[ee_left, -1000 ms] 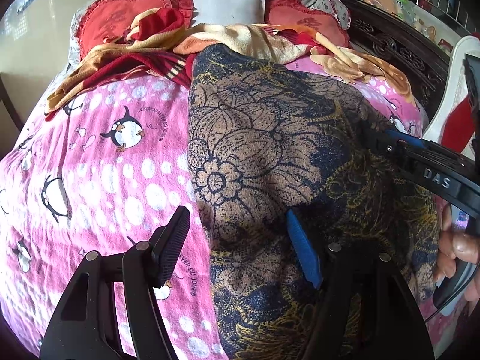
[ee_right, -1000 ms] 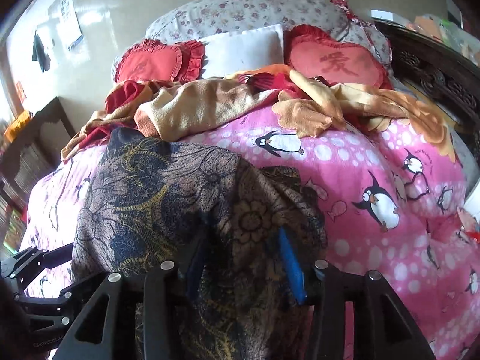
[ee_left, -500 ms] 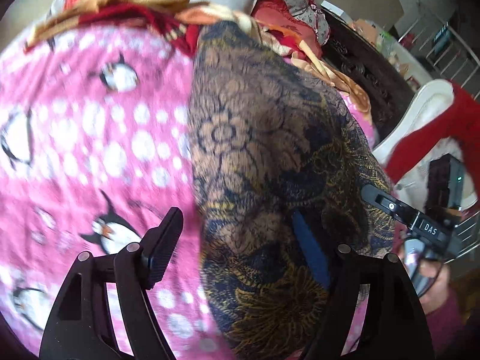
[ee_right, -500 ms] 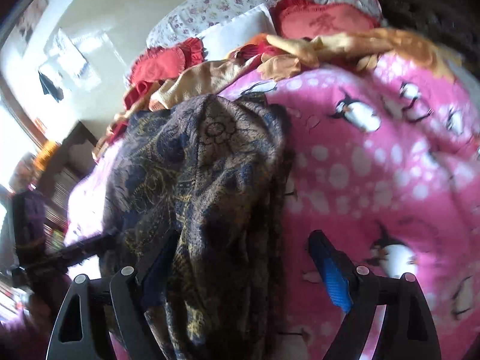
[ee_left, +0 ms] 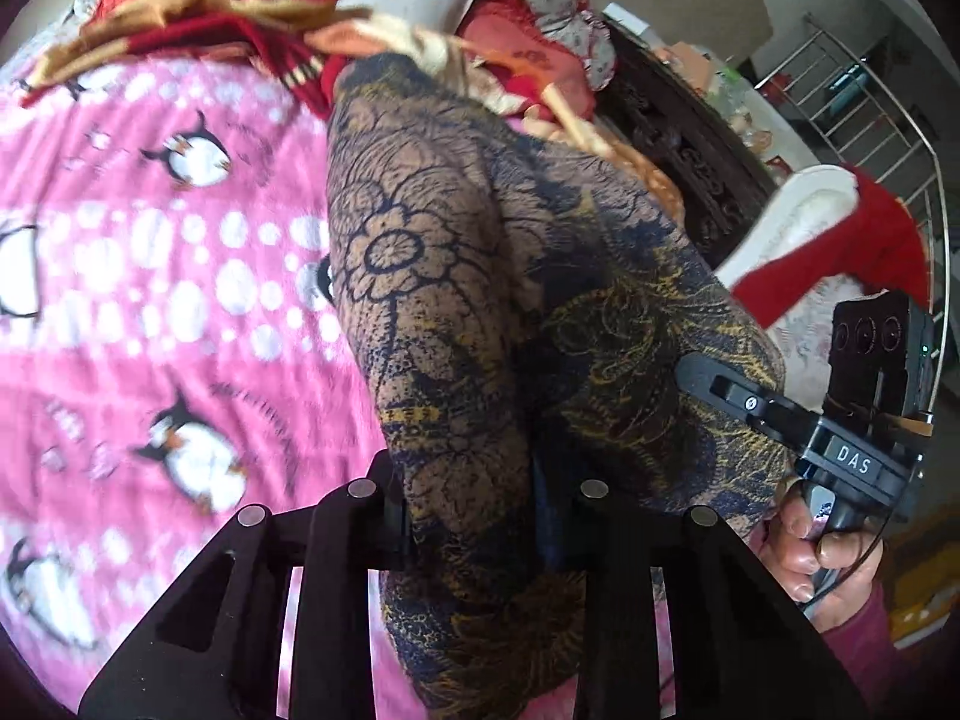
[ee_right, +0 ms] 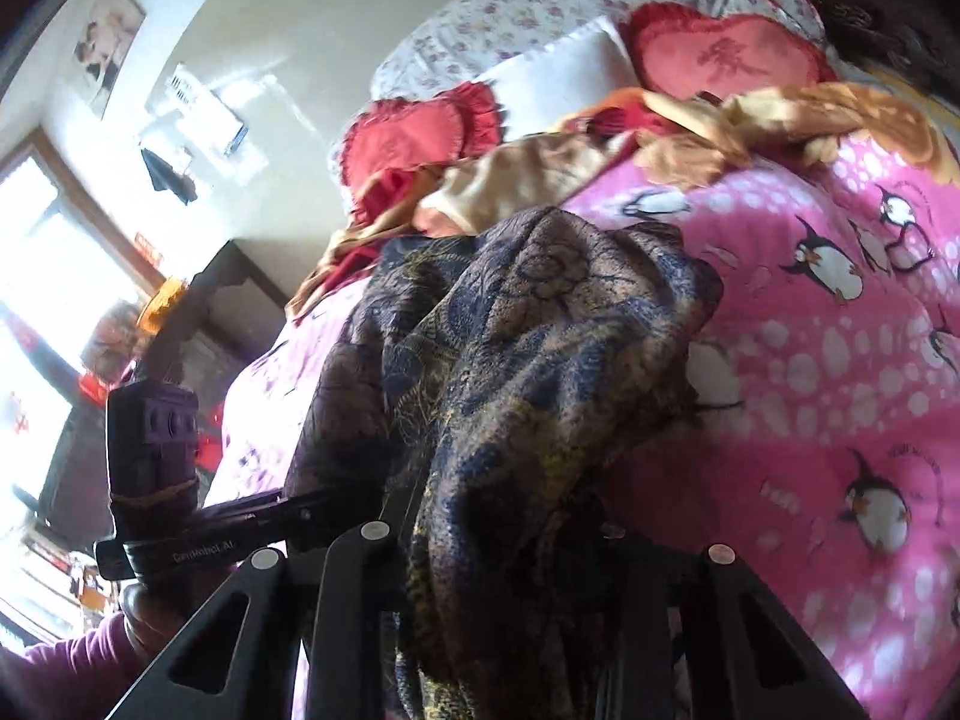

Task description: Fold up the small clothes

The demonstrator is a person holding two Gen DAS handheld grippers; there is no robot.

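On the pink penguin blanket (ee_left: pixel 150 312), both tools are closing on the patterned garment (ee_left: pixel 480 300).

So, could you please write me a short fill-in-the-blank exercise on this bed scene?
1. The pink blanket is printed with ____.
2. Both grippers are closing on the dark ____-patterned cloth.
3. The red cushions near the headboard are ____-shaped.
4. Between those cushions lies a ____ pillow.

Missing words: penguins; flower; heart; white

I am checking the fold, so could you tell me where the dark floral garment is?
In both wrist views the dark floral garment lies on the pink penguin blanket, pinched at its near edge.
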